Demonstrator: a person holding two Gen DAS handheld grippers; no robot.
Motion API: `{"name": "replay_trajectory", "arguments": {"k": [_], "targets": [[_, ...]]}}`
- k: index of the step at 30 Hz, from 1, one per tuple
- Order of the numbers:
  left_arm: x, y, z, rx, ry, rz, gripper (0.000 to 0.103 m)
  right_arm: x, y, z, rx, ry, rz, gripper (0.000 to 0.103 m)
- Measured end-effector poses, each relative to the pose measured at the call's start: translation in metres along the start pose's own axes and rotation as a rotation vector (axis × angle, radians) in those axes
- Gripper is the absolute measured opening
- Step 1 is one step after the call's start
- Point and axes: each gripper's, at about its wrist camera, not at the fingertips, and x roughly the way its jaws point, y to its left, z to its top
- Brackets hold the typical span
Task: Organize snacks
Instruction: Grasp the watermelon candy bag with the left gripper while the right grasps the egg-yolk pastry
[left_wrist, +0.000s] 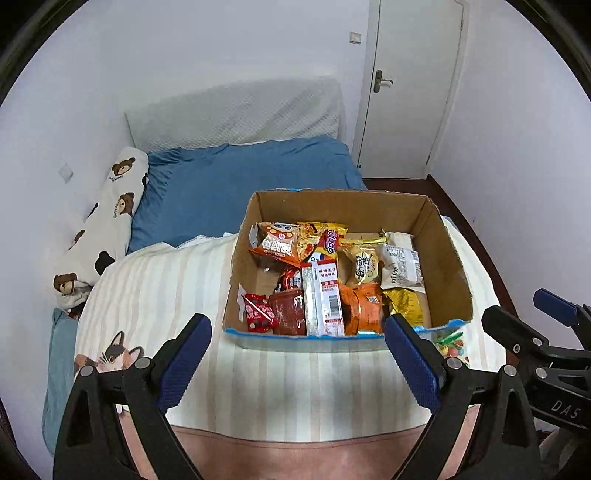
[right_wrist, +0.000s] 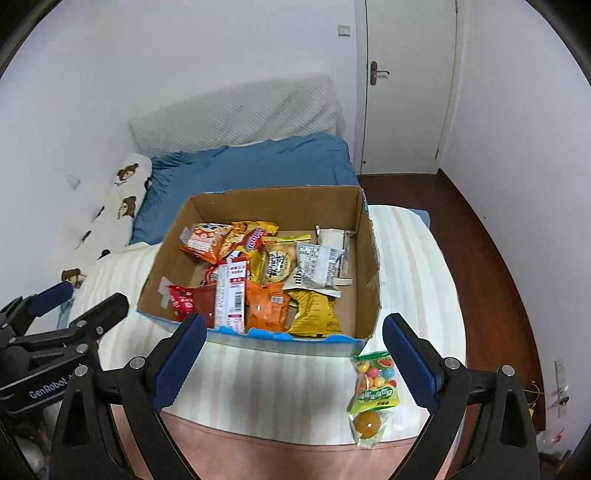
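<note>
An open cardboard box (left_wrist: 448, 243) (right_wrist: 364, 236) sits on the striped bed cover and holds several snack packs: orange, red, yellow and white wrappers. A green candy bag (right_wrist: 375, 384) (left_wrist: 452, 341) lies on the cover outside the box's near right corner, with a small clear pack holding an orange round sweet (right_wrist: 369, 422) just below it. My left gripper (left_wrist: 297, 349) is open and empty, hovering before the box's near wall. My right gripper (right_wrist: 295, 349) is open too, its right finger (right_wrist: 410, 363) beside the candy bag. Each gripper shows at the edge of the other's view.
The striped cover (left_wrist: 155, 295) lies over a bed with a blue sheet (left_wrist: 236, 184), a bear-print pillow (left_wrist: 110, 218) at the left wall and a grey headboard cushion (left_wrist: 236, 110). A white door (right_wrist: 406, 85) and dark wooden floor (right_wrist: 491, 258) are at the right.
</note>
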Motion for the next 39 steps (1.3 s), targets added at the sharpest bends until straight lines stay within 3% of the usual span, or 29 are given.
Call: {"name": "replay_trajectory", "arguments": {"k": [5,9,16,22,28,31,33,36,39], "targets": [[0.0,-0.003,-0.016,-0.015,0.024,0.003,0.096,0.001,-0.037,-0.02,0.115,0.033,0.037,0.098],[0.025,-0.019,-0.041,-0.022,0.112,-0.02,0.096,0.028,-0.084,-0.053,0.243,0.119,0.027,0.098],[0.103,-0.103,-0.079,0.055,0.32,-0.115,0.096,0.086,-0.164,-0.119,0.439,0.275,0.023,0.098],[0.16,-0.174,-0.086,0.069,0.465,-0.21,0.096,0.11,-0.205,-0.155,0.482,0.323,-0.01,0.092],[0.194,-0.226,-0.081,0.058,0.547,-0.252,0.096,0.13,-0.235,-0.189,0.527,0.347,-0.047,0.09],[0.21,-0.25,-0.084,0.07,0.582,-0.244,0.096,0.136,-0.242,-0.2,0.544,0.352,-0.045,0.078],[0.218,-0.261,-0.086,0.072,0.593,-0.237,0.095,0.139,-0.244,-0.205,0.545,0.346,-0.049,0.075],[0.224,-0.269,-0.089,0.076,0.583,-0.205,0.06,0.14,-0.243,-0.207,0.541,0.342,-0.046,0.074],[0.219,-0.269,-0.095,0.105,0.568,-0.196,0.052,0.134,-0.245,-0.206,0.555,0.333,-0.027,0.074]]}}
